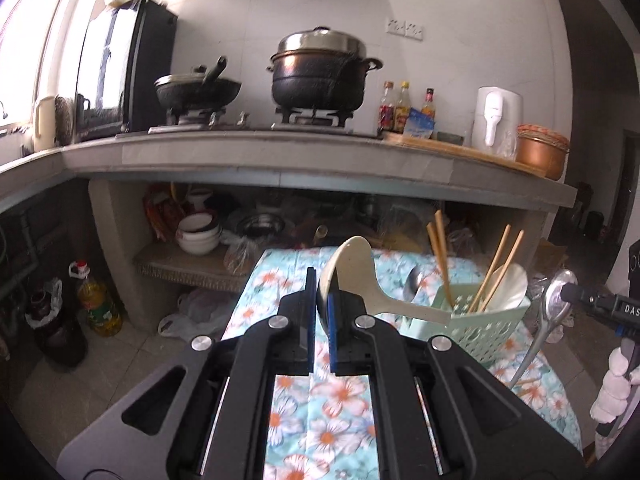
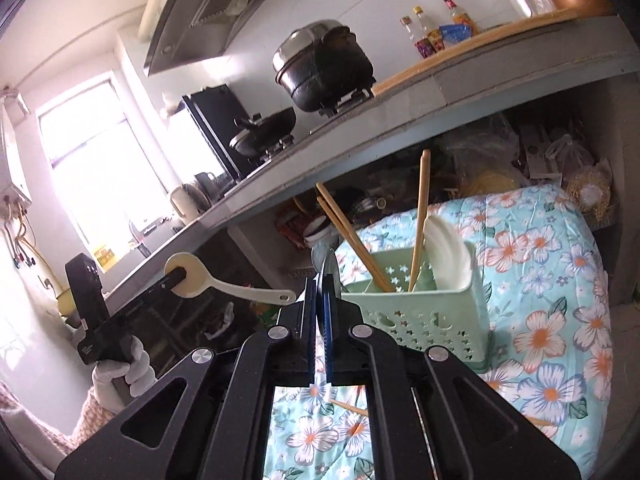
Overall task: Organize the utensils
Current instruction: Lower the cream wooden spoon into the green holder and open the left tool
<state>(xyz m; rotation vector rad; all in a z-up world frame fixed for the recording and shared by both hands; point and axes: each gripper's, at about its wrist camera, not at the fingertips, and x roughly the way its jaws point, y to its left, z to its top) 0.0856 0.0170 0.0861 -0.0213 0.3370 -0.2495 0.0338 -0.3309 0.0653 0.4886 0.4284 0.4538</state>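
My left gripper is shut on the bowl of a cream plastic ladle, whose handle points right toward a pale green utensil basket. The basket holds several wooden chopsticks, a metal spoon and a white spoon. My right gripper is shut on the bowl of a metal ladle, just left of the basket. That metal ladle shows at the right of the left wrist view. The cream ladle shows in the right wrist view, held in the air at the left.
A floral cloth covers the table under the basket. Loose chopsticks lie on it below my right gripper. Behind is a kitchen counter with pots, bottles and a shelf of bowls beneath.
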